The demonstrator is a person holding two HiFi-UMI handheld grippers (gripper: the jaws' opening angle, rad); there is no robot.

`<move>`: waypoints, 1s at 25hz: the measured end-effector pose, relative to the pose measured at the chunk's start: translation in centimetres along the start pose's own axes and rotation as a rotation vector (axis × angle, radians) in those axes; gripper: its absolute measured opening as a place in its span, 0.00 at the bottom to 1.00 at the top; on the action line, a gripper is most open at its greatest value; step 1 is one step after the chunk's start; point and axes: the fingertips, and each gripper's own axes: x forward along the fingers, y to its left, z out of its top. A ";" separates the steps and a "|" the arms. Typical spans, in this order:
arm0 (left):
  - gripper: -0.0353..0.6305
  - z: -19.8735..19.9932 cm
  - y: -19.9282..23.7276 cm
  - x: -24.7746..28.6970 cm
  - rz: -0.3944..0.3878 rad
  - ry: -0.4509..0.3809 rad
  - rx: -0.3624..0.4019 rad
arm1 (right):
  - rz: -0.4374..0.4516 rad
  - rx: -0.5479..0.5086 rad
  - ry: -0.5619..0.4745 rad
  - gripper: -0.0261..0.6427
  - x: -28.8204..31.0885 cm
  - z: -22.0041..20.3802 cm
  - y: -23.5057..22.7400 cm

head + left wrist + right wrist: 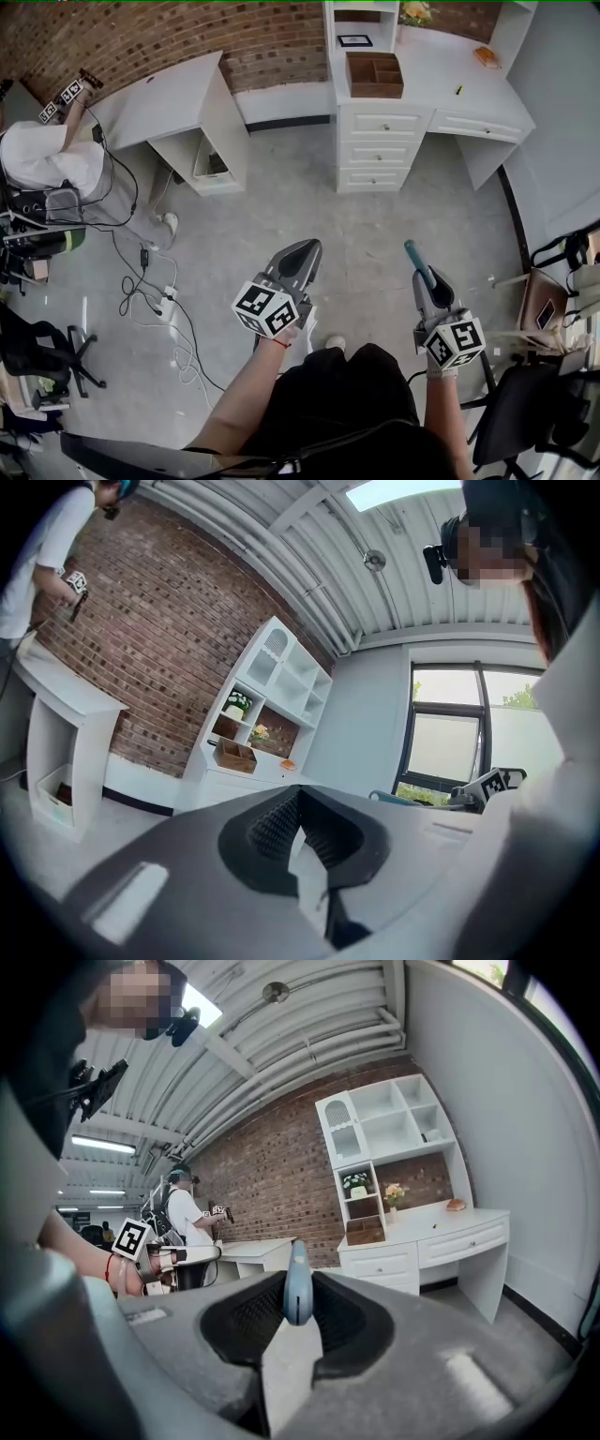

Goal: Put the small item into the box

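A slim blue item [419, 263] sticks up out of my right gripper [427, 286], whose jaws are shut on it; in the right gripper view the blue item [297, 1288] stands upright between the ribbed pads. My left gripper [298, 258] is held beside it at waist height, shut with nothing in it, and its pads [272, 822] meet with nothing between them. The brown wooden box [374, 73] with compartments sits far ahead on the white drawer desk [441, 80]. The same box appears small in both gripper views [234, 756] [365, 1232].
Another person [42, 155] works at a second white desk [159, 98] on the left. Cables and a power strip [155, 295] lie on the grey floor. A black chair [37, 352] stands at the left, and another chair [534, 403] at the right. An orange object [486, 56] rests on the drawer desk.
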 end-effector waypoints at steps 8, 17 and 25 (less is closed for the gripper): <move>0.06 -0.4 0.7 1.4 -0.002 0.014 -0.018 | -0.018 0.025 -0.006 0.16 1.3 0.6 -1.6; 0.06 0.1 3.9 4.9 0.054 0.009 -0.026 | 0.030 0.043 0.005 0.16 6.8 1.6 -4.5; 0.06 1.3 6.1 12.1 0.061 0.005 -0.020 | 0.073 0.033 -0.009 0.16 12.4 4.1 -9.0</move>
